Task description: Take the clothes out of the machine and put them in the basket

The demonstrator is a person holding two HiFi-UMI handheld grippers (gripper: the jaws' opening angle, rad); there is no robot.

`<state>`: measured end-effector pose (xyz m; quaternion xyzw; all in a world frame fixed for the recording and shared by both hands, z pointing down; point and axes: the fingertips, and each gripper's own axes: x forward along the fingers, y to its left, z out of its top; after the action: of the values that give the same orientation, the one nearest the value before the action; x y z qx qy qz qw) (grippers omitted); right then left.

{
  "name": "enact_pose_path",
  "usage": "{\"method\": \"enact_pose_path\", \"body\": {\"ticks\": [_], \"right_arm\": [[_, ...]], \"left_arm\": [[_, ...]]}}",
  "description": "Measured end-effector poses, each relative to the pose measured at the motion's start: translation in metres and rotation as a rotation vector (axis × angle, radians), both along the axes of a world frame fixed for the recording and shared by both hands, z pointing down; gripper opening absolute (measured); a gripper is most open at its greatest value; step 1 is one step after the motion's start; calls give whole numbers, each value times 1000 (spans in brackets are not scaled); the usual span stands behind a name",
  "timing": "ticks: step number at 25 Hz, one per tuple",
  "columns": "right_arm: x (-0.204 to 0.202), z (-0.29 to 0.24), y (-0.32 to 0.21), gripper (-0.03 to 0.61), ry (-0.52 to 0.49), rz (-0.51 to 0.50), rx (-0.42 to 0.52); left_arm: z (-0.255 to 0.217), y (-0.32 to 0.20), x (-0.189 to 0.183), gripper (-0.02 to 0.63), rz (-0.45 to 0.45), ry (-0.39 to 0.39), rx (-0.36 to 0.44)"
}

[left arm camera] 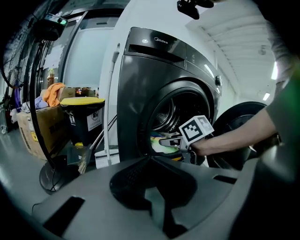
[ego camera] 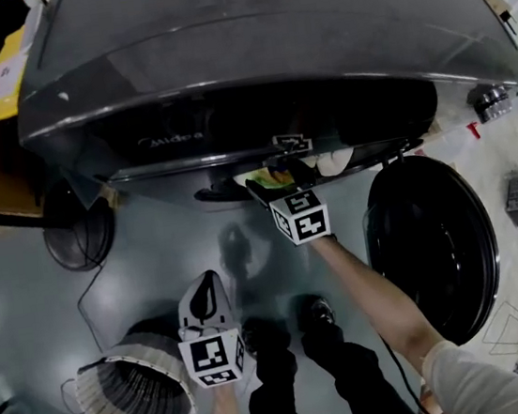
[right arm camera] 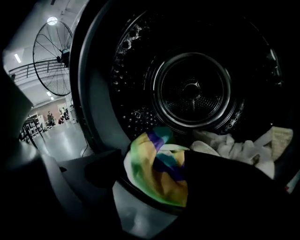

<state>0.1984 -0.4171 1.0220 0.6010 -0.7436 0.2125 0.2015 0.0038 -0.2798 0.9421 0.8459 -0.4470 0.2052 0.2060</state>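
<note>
One word shows on the washer (ego camera: 220, 55): Midea. Its drum (right arm camera: 192, 93), mid-frame, holds clothes (right arm camera: 234, 147). My right gripper (ego camera: 274, 175) is spread, with a colourful cloth (right arm camera: 157, 173) between the jaws. My left gripper (ego camera: 209, 284) is pressed together beside the basket (ego camera: 123, 399), lower left.

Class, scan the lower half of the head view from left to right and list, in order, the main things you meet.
laundry basket → left gripper → right gripper → open machine door
</note>
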Motion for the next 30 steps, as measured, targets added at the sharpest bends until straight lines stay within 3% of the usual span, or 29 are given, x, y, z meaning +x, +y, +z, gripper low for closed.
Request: {"method": "enact_pose_path", "body": {"ticks": [6,11,14,18,30], "right_arm": [[20,50,-31,428,20,80,-101],[17,59,-33,425,-26,64,-123],[-1,56,-34,232,-39,6,-154],[-13,44,-29,123,-12,-32,-165],[-39,-78,48,95,-30,-118,-56]], "left_arm": [[12,-12,-10,18,-21,-5,15],[20,-13,-12,18,-35,0,10],[24,-13,-14,18,-37,-2,-2],[12,-13,-18,18,-38,-3,-1],[-65,17,-14,18,-50,30,-25]]}}
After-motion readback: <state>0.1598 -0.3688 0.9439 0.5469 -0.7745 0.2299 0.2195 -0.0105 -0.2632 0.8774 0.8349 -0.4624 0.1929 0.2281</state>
